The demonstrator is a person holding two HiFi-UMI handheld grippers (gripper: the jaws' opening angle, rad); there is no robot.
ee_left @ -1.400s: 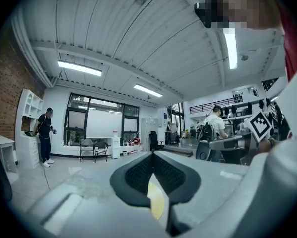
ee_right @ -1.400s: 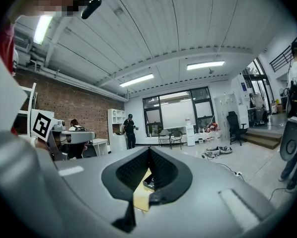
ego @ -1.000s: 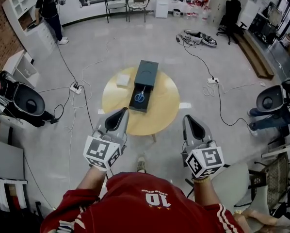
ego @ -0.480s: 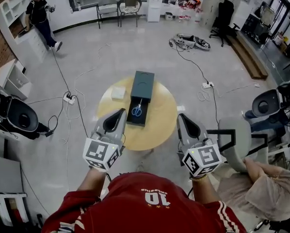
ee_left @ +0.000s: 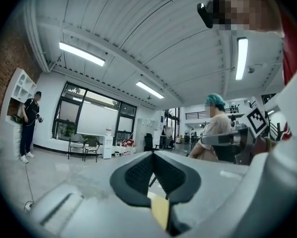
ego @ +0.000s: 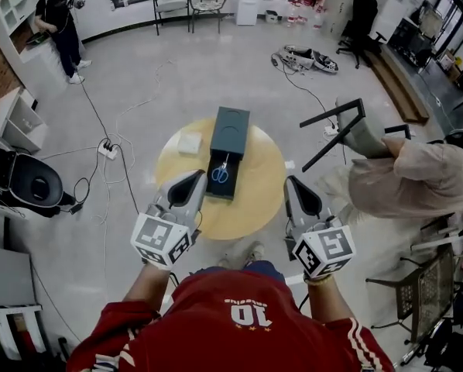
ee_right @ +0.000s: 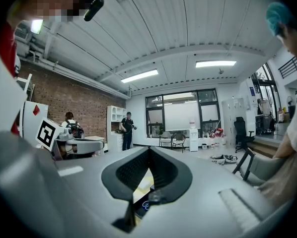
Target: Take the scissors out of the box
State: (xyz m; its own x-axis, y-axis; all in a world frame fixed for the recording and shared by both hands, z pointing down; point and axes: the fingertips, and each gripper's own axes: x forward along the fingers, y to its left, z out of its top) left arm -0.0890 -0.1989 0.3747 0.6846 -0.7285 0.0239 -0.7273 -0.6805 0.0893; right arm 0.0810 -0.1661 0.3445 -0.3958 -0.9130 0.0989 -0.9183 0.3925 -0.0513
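Observation:
A dark box (ego: 230,134) lies on the round yellow table (ego: 255,196) with its drawer pulled out toward me. Blue-handled scissors (ego: 221,173) lie in the drawer. My left gripper (ego: 200,174) is shut and empty, with its tip over the table's near left edge, just left of the drawer. My right gripper (ego: 288,180) is also shut and empty, at the table's near right edge. In the left gripper view the gripper (ee_left: 152,153) shows its pads meeting. In the right gripper view the gripper (ee_right: 149,150) has touching tips, and the scissors (ee_right: 144,205) show below them.
A small white box (ego: 190,143) sits on the table's left part. A person (ego: 409,178) carries a grey chair (ego: 351,130) just right of the table. Cables and a power strip (ego: 108,147) lie on the floor at left. Another person (ego: 57,18) stands far left.
Both grippers have come a little closer to the table. A person with a grey chair has entered at lower right and moved up beside the table.

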